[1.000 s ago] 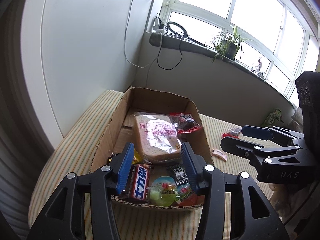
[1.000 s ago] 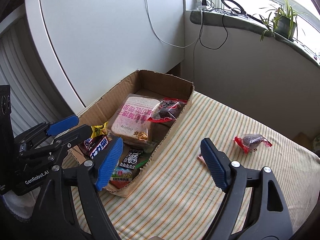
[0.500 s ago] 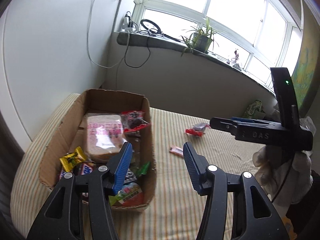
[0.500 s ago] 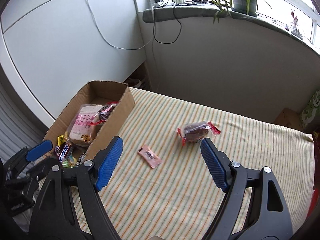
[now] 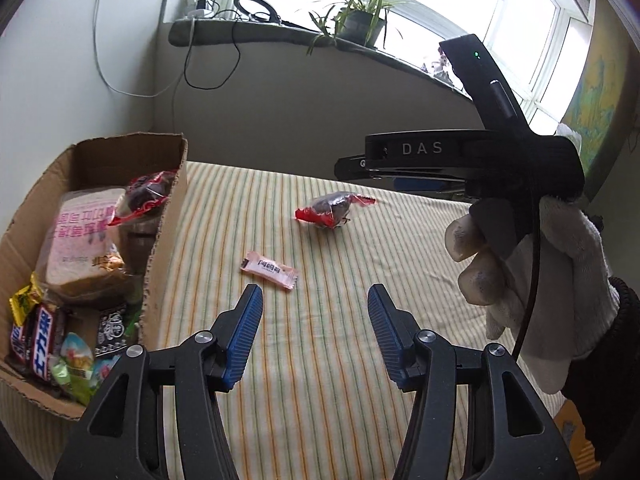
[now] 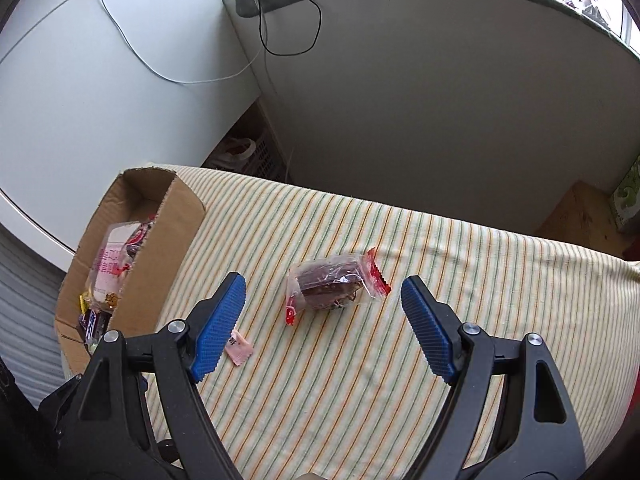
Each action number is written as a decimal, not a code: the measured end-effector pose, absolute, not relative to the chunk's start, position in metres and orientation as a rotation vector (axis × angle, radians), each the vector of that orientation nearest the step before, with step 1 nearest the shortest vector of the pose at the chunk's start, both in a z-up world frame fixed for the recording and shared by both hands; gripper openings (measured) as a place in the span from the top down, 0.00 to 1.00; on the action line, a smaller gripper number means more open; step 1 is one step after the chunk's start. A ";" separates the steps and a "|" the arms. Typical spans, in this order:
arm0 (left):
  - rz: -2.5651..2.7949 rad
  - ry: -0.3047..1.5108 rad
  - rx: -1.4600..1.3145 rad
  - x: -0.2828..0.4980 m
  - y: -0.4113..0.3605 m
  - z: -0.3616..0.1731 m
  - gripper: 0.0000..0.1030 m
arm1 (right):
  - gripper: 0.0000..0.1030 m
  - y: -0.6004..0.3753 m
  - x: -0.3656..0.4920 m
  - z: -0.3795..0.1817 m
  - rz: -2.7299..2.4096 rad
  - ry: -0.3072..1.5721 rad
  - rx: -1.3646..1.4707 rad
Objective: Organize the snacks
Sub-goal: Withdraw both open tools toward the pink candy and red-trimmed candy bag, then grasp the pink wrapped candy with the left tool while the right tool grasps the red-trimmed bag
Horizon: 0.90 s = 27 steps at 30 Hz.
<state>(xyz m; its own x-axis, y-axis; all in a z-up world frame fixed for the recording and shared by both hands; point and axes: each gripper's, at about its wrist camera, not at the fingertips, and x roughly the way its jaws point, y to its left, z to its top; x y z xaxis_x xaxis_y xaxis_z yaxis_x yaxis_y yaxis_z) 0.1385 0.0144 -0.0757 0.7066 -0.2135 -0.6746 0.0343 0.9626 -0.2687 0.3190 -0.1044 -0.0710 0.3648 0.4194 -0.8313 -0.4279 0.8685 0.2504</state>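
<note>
A cardboard box at the left holds bagged bread, a red-wrapped cake and several small snacks. On the striped cloth lie a pink sachet and a clear red-ended packet with a brown cake. My left gripper is open and empty, just short of the pink sachet. My right gripper is open and empty, above the cake packet, which shows between its fingers.
The striped cloth covers the whole surface. A grey wall and a window ledge with a potted plant and cables stand behind. A wooden crate sits off the far right edge. My gloved right hand is at the right of the left wrist view.
Both grippers swung right, away from the box toward the two loose snacks on the cloth. The right gripper came closer to the cake packet. Both stayed open.
</note>
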 end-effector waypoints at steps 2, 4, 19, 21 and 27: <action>-0.129 0.796 -0.258 0.148 0.013 -0.083 0.48 | 0.20 -0.107 0.323 -0.079 0.513 1.089 0.018; -0.118 0.814 -0.274 0.154 0.013 -0.090 0.48 | 0.20 -0.109 0.325 -0.084 0.522 1.105 0.058; -0.076 0.904 -0.318 0.182 0.020 -0.124 0.48 | 0.20 -0.084 0.346 -0.112 0.531 1.173 0.073; -0.074 0.900 -0.307 0.183 0.018 -0.123 0.48 | 0.20 -0.081 0.342 -0.112 0.527 1.154 0.019; -0.060 0.895 -0.307 0.192 0.014 -0.123 0.48 | 0.28 -0.077 0.336 -0.122 0.498 1.161 -0.100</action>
<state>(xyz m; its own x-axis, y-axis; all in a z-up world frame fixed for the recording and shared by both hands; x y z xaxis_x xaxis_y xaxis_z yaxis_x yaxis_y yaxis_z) 0.1923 0.0140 -0.1230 0.6266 -0.1789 -0.7586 -0.0762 0.9546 -0.2881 0.3357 -0.0766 -0.1223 0.3030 0.3240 -0.8962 -0.4255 0.8875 0.1770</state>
